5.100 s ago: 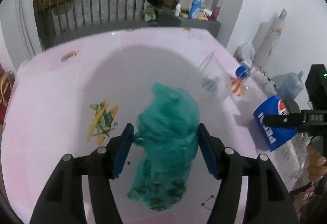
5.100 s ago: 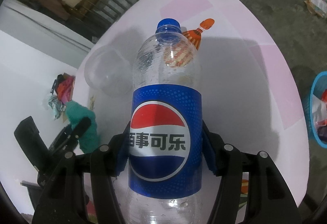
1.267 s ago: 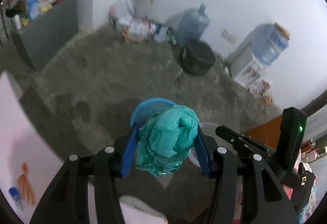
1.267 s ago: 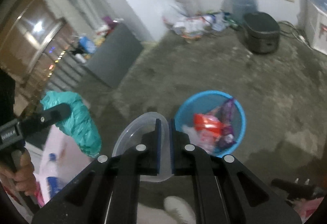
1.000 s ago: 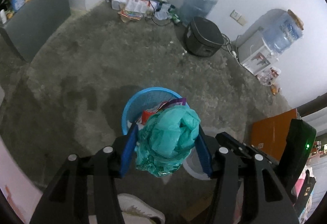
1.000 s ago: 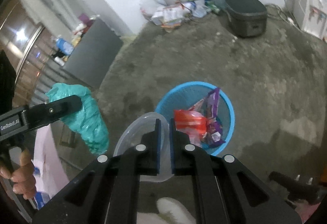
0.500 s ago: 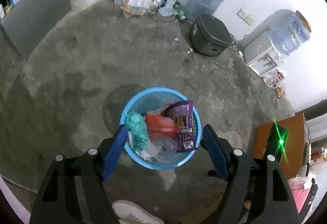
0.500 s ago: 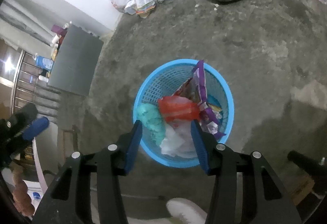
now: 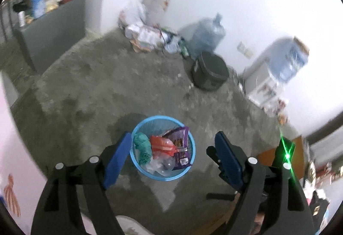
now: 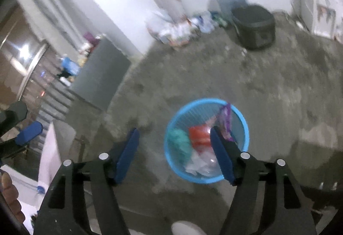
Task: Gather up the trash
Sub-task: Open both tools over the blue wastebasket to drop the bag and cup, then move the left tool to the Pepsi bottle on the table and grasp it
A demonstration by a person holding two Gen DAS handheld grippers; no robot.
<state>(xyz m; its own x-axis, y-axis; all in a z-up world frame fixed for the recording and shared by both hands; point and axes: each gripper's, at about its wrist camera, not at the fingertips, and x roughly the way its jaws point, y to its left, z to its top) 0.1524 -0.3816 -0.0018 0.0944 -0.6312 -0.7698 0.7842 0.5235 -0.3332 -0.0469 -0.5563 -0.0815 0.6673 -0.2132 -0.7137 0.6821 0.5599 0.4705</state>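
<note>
The blue basket stands upright on the floor, mouth up, holding the green bag, soft and light, and a clear cup, thin and crushable, best pinched at its rim. The left gripper and right gripper have just been opening; both sets of jaws stand apart, empty.
</note>
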